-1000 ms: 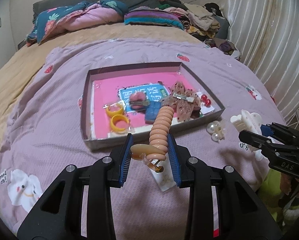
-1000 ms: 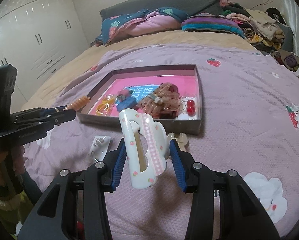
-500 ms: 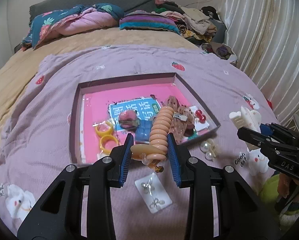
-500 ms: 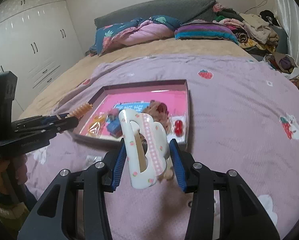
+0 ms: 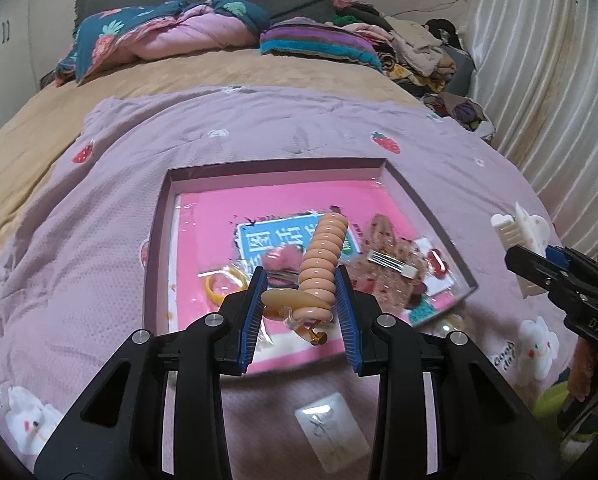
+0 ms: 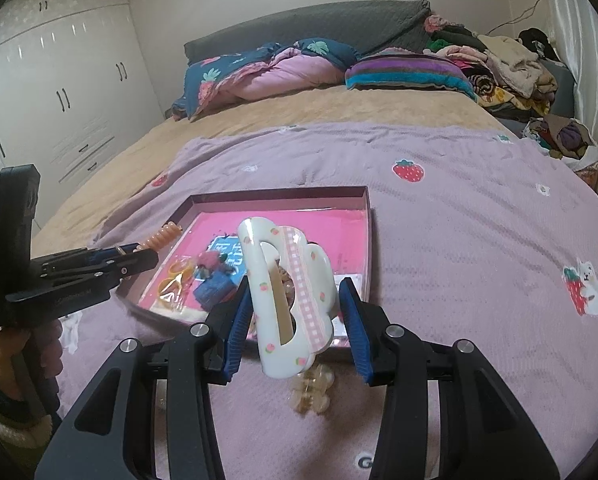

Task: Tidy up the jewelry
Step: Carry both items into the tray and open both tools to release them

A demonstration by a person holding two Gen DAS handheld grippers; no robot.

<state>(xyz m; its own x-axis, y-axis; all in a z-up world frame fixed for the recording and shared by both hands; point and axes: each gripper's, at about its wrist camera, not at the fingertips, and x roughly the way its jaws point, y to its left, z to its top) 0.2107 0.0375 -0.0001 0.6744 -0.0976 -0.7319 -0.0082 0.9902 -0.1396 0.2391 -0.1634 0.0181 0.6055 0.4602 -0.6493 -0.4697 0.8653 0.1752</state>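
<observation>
My left gripper (image 5: 301, 286) is shut on a peach ribbed hair clip (image 5: 321, 266) and holds it above the near edge of a shallow pink-lined tray (image 5: 157, 236). My right gripper (image 6: 295, 300) is shut on a large white claw clip with a pink checked band (image 6: 289, 298), held above the tray's near right edge (image 6: 367, 240). The tray holds yellow rings (image 5: 223, 282), a blue card (image 5: 259, 240), a brown dotted bow with a metal clip (image 5: 387, 260) and red beads (image 5: 437, 262). The right gripper also shows in the left wrist view (image 5: 539, 264), and the left gripper in the right wrist view (image 6: 139, 256).
The tray lies on a lilac blanket (image 6: 479, 240) on a bed. A clear earring card (image 5: 331, 432) and a pearl bow clip (image 6: 313, 392) lie on the blanket in front of the tray. Pillows (image 5: 171, 40) and piled clothes (image 6: 511, 64) are at the far end, curtains on the right.
Both grippers have risen and moved forward over the tray's near edge, each still holding its clip. The tray and the loose items have not moved.
</observation>
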